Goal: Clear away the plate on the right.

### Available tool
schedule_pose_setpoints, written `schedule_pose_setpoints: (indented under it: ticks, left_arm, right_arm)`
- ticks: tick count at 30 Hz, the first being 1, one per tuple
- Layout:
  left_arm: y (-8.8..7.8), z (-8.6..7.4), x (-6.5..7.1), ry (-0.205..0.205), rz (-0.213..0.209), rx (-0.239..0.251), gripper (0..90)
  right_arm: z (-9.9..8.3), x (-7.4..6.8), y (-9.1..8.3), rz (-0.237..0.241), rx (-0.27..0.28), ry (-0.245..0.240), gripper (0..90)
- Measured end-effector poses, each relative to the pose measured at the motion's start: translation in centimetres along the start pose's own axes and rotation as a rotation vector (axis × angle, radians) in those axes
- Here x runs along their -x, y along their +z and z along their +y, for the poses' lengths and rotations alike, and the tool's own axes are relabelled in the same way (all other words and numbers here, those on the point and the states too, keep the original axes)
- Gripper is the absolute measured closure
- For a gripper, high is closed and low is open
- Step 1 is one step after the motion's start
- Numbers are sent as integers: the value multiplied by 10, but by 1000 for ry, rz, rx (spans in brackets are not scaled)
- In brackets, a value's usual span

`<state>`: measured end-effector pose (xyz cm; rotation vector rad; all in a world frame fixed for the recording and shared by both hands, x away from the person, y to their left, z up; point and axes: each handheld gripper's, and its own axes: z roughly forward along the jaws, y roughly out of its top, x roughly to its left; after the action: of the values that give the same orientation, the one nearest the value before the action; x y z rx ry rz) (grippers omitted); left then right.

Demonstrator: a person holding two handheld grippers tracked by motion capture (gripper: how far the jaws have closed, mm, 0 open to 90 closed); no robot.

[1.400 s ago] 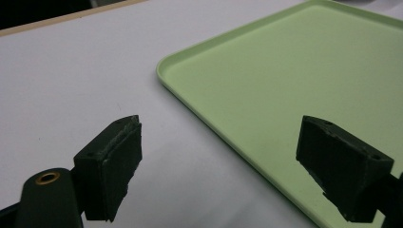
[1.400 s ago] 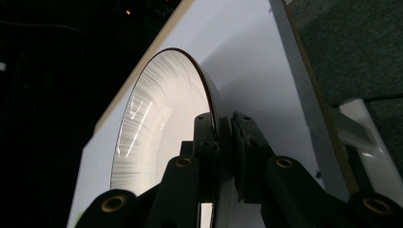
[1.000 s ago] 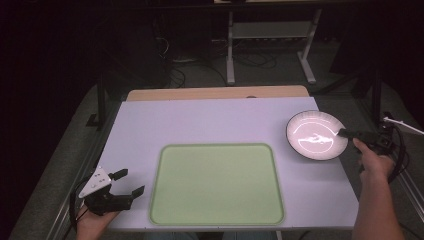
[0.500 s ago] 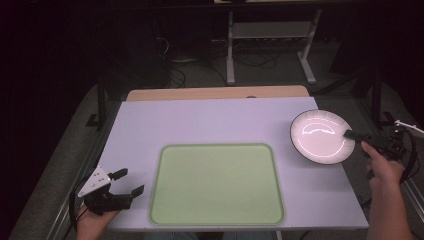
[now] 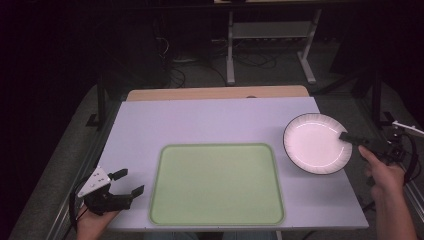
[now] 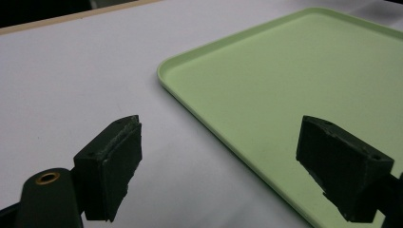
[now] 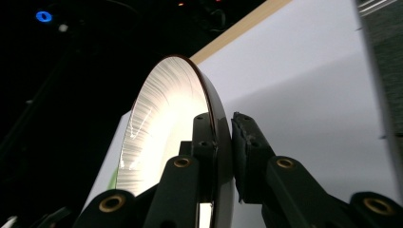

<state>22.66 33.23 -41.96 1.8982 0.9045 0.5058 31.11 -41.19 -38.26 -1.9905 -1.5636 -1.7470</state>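
Observation:
A white plate with a dark rim [image 5: 316,143] hangs over the right side of the table, held by its right edge. My right gripper [image 5: 349,137] is shut on that rim; in the right gripper view the plate [image 7: 164,133] stands edge-on with the rim pinched between the two jaws of my right gripper [image 7: 223,137]. A pale green tray [image 5: 216,183] lies flat in the middle of the white table [image 5: 200,122]. My left gripper [image 5: 126,183] rests at the front left corner, open, nothing between its jaws. In the left gripper view, that gripper [image 6: 218,156] points at the green tray's [image 6: 294,85] near corner.
A wooden strip [image 5: 215,93] runs along the table's far edge. Behind it are a metal stand [image 5: 270,45] and cables on a dark floor. The table's right edge lies close under my right hand [image 5: 385,172].
The right gripper has carried the plate up and toward the right and near side; the plate now tilts. The left gripper has stayed where it was.

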Motion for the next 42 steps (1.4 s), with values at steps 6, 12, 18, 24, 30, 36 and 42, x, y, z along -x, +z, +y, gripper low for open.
schedule_pose_setpoints:
  ticks: [6,12,18,24,30,36,42]
  left_arm:
    - [0,-1,-1,-7,2,4,152]
    - [-1,-1,-1,-9,2,5,152]
    - [-2,-1,-2,-12,4,10,152]
    - [-2,-1,-3,-16,5,14,152]
    - [-3,-1,-2,-11,8,14,152]
    - [-5,-1,-5,-17,12,20,152]
    - [-5,-1,-5,-16,11,21,152]
  right_arm:
    - [-13,-10,4,46,-4,-2,797]
    - [-25,-25,19,86,-40,-24,796]
    - [-25,-46,35,67,-84,-69,791]
    - [-25,-62,49,97,-93,-80,793]
    - [-31,-80,69,110,-132,-111,791]
    - [-36,-96,86,141,-158,-121,791]
    - [-38,-114,99,159,-183,-156,790]
